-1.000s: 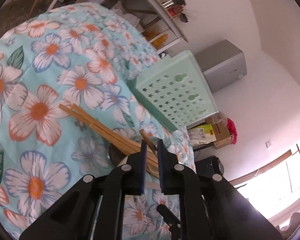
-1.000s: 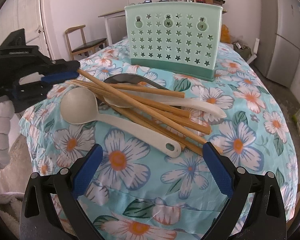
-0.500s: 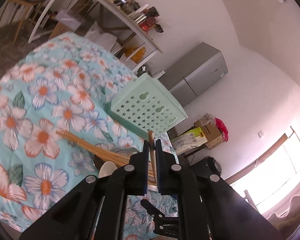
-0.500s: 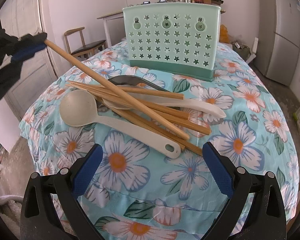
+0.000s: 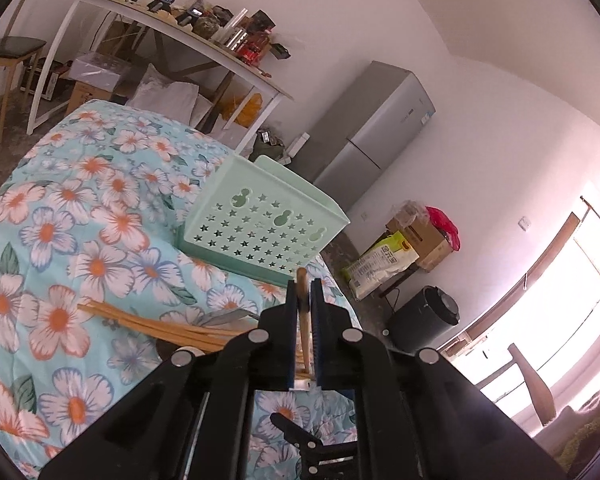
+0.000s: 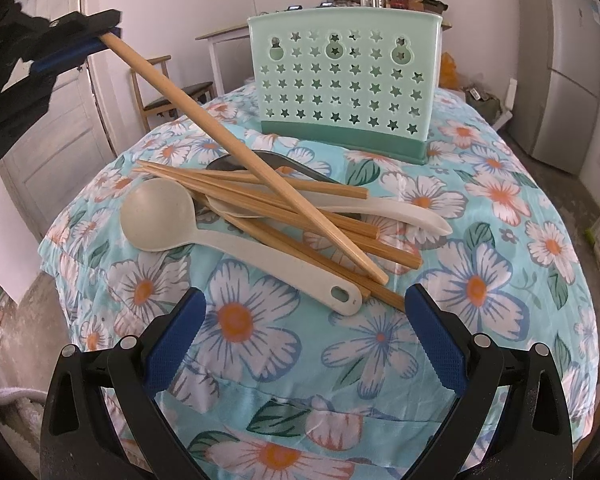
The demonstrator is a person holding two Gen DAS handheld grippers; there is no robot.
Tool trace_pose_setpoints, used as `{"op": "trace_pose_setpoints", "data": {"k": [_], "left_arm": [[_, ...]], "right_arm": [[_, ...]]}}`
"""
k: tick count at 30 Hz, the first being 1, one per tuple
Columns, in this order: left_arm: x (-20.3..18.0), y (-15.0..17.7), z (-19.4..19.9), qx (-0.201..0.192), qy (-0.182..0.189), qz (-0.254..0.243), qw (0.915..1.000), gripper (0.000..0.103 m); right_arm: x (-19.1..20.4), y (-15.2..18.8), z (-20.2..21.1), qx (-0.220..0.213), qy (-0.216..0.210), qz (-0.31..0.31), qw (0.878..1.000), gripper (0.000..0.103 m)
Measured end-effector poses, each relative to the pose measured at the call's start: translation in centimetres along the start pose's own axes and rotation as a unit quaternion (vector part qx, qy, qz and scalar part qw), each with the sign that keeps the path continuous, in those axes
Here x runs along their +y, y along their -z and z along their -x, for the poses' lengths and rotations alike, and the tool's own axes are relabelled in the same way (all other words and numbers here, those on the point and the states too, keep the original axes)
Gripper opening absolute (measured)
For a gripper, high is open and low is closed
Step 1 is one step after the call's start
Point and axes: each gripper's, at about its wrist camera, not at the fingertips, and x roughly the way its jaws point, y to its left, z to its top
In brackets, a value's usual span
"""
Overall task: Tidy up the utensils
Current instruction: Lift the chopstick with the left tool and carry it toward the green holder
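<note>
My left gripper (image 5: 303, 284), also in the right wrist view (image 6: 107, 31), is shut on one end of a wooden chopstick (image 6: 240, 152). The chopstick slants down, its far end resting on the pile. The pile holds several wooden chopsticks (image 6: 300, 208), a cream ladle (image 6: 160, 216), a cream spoon (image 6: 400, 212) and a dark spoon (image 6: 268, 160) on the flowered cloth. A mint green utensil holder (image 6: 344, 80) (image 5: 260, 224) stands behind the pile. My right gripper (image 6: 304, 332) is open and empty, just in front of the pile.
The flowered cloth (image 6: 500, 200) covers a rounded table. A grey fridge (image 6: 560, 64) stands at the right, a chair (image 6: 168, 92) and a white shelf table (image 5: 172, 32) behind. Boxes and a black bin (image 5: 424, 320) sit on the floor.
My left gripper has risen and drawn back with the chopstick's end in it, tilting the chopstick up off the pile. The right gripper has not moved.
</note>
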Motion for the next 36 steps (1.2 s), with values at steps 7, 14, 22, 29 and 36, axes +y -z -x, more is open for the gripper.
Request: {"op": "trace_pose_setpoints", "data": {"k": [7,14,22,29,36], "left_arm": [[-0.1,0.2,-2.4,0.018,0.004,0.004,0.9998,0.007],[0.4,2.2,-5.1,0.051,-0.017,0.01,0.9985,0.007],[1.3,3.0,-5.3,0.059,-0.056,0.018,0.9965,0.01],[2.6,3.0,-4.9,0.055,-0.053,0.048,0.9959,0.01],[4.4,2.5,-3.6,0.043,-0.026,0.09,0.9946,0.007]], "right_arm": [[-0.1,0.1,0.2,-0.004,-0.004,-0.001,1.0,0.095],[-0.3,0.0,0.2,-0.006,-0.008,-0.004,1.0,0.095],[-0.5,-0.1,0.1,-0.002,-0.011,-0.012,1.0,0.095],[-0.9,-0.8,0.0,0.008,-0.02,-0.032,0.999,0.095],[-1.6,-1.1,0.5,0.017,-0.012,-0.046,0.999,0.095]]}}
